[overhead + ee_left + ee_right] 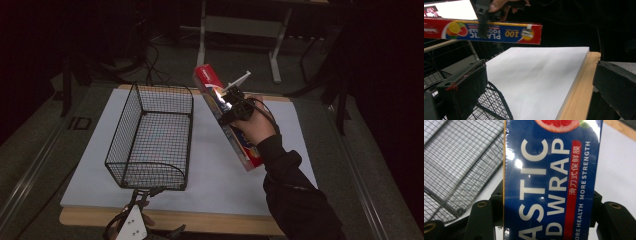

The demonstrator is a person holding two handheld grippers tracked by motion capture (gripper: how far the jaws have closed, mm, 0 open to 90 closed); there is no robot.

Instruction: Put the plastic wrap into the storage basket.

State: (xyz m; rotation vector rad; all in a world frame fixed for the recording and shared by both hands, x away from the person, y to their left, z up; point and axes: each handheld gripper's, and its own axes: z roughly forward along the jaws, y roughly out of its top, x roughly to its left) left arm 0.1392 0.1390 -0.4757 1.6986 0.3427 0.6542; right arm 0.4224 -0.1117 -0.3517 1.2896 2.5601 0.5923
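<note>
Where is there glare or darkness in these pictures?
High view: dark surroundings, a bright glare spot on the plastic wrap box. Right gripper view: small shiny reflections on the box's blue face. Left gripper view: the white mat is evenly lit, the background black.

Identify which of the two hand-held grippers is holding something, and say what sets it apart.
The right hand-held gripper: it is shut on the plastic wrap box, held above the table beside the wire basket. The left hand-held gripper is open and holds nothing.

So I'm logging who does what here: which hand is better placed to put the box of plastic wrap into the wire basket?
The right. Its gripper is already shut on the box, held in the air just beside the basket. The left gripper sits empty at the near table edge.
</note>
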